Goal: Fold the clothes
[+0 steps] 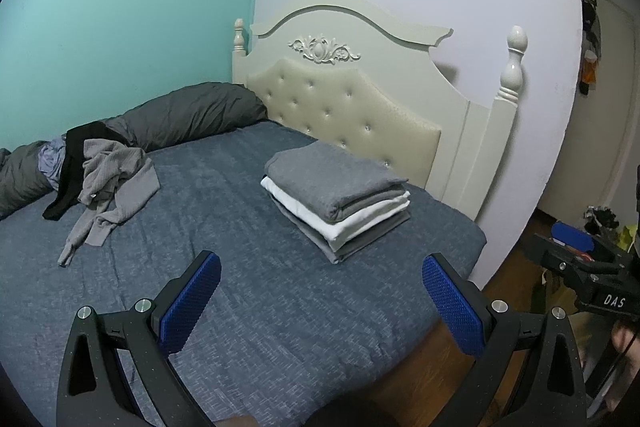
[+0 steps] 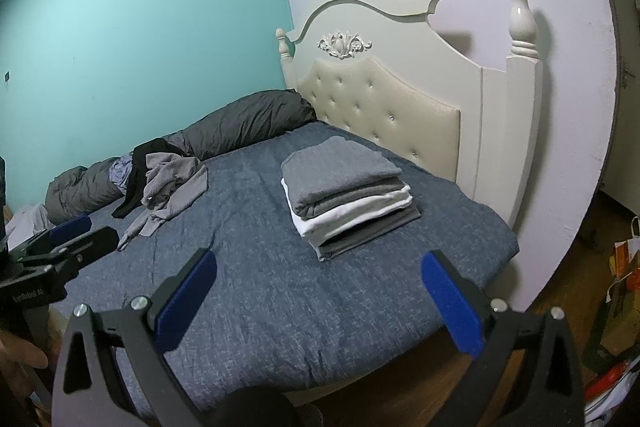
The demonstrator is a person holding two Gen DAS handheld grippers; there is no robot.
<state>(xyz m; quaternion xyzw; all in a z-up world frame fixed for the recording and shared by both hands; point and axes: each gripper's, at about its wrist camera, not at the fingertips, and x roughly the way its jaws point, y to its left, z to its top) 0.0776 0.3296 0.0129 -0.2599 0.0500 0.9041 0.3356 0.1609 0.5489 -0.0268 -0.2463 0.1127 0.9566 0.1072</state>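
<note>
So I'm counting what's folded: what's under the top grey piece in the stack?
Under the grey piece lie a white piece, then grey layers. Their count is hidden.

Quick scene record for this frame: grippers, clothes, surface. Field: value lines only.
left gripper: open, empty, above the bed
right gripper: open, empty, above the bed
folded stack: grey and white clothes, near the headboard
unfolded pile: grey and black clothes, beside the dark duvet
surface: bed, blue cover
</note>
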